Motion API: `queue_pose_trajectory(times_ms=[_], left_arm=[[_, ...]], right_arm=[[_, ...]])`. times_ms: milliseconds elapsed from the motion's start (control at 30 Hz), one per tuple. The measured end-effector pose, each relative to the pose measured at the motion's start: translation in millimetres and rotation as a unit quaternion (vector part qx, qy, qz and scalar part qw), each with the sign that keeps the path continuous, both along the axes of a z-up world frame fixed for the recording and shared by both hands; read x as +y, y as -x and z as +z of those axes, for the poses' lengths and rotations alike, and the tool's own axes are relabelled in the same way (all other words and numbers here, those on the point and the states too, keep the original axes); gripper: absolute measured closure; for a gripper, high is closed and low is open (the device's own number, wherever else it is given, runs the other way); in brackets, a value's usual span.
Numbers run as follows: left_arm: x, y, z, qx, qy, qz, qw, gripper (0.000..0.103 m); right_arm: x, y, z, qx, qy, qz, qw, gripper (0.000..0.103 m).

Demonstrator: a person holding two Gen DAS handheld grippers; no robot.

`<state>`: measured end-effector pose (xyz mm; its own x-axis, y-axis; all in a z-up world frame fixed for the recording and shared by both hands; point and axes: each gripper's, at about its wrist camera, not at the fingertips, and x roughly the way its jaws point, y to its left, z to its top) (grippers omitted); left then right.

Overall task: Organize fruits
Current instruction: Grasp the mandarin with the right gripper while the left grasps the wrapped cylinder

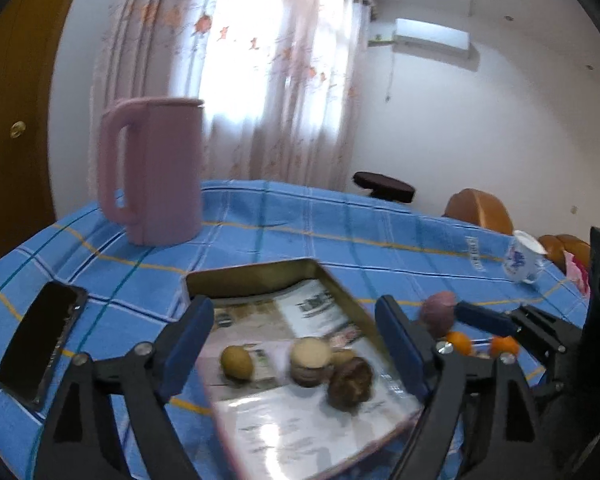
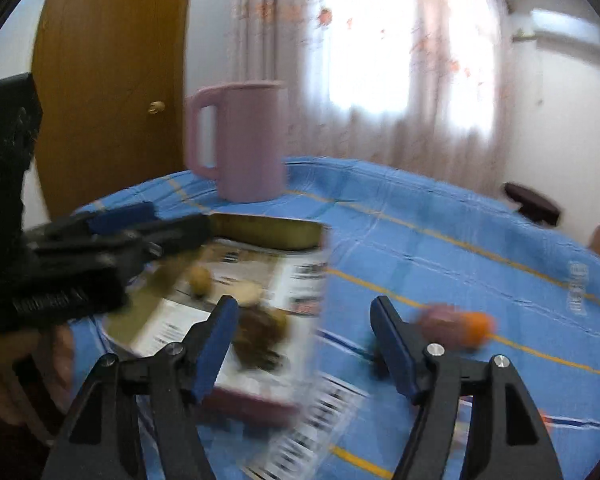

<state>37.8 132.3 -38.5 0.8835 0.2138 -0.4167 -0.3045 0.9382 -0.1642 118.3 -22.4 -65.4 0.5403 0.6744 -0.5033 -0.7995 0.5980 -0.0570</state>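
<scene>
Left gripper: your left gripper is spread wide over the tray, with nothing pinched between its blue pads.
Right gripper: your right gripper is released too; its pads touch nothing, and it hangs over the tray's right edge.
Tray: the gold tray sits on the surface under a blue checked cloth, lined with newspaper.
Fruits in tray: you see a yellow-green fruit, a pale round fruit and a dark brown fruit close together on the paper.
Fruits outside: a purple fruit and 2 oranges lie on the cloth, just right of the tray.
Other things: a pink jug stands behind the tray, a phone lies to its left, and a cup stands far right.
</scene>
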Motion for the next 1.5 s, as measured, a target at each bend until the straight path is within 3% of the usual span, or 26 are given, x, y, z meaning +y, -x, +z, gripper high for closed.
queue_pose_trajectory(times_ms=[233, 400, 567, 767, 833, 933, 1200, 1500], left_arm=[[-63.4, -24.3, -3.8, 0.015, -0.010, -0.080, 0.9967, 0.011], [-107.4, -42.2, -7.4, 0.034, -0.035, -0.125, 0.9910, 0.011], [-131.0, -56.1, -14.7, 0.063, -0.039, -0.154, 0.9853, 0.014], [-145.8, -71.2, -28.5, 0.103, -0.030, -0.184, 0.9771, 0.030], [-146.7, -74.2, -30.6, 0.111, -0.019, -0.194, 0.9746, 0.042], [-148.8, -81.9, -36.8, 0.132, -0.011, -0.204, 0.9698, 0.047], [-160.8, -85.0, -39.3, 0.149, -0.027, -0.215, 0.9647, 0.049], [-162.7, -100.8, -47.5, 0.180, -0.028, -0.215, 0.9595, 0.057]], right_arm=[[-92.8, -34.1, -2.2, -0.011, 0.012, -0.146, 0.989, 0.033], [-126.4, -54.1, -7.9, 0.014, 0.011, -0.199, 0.980, 0.033], [-130.9, -62.2, -8.2, 0.035, 0.011, -0.201, 0.979, 0.033], [-129.9, -72.7, -20.7, 0.088, 0.024, -0.186, 0.978, 0.033], [-128.5, -77.5, -27.2, 0.102, 0.030, -0.183, 0.977, 0.033], [-121.5, -81.0, -33.1, 0.115, 0.047, -0.174, 0.977, 0.038], [-119.0, -81.4, -34.9, 0.128, 0.049, -0.152, 0.979, 0.053], [-124.4, -84.9, -34.8, 0.142, 0.034, -0.154, 0.977, 0.055]])
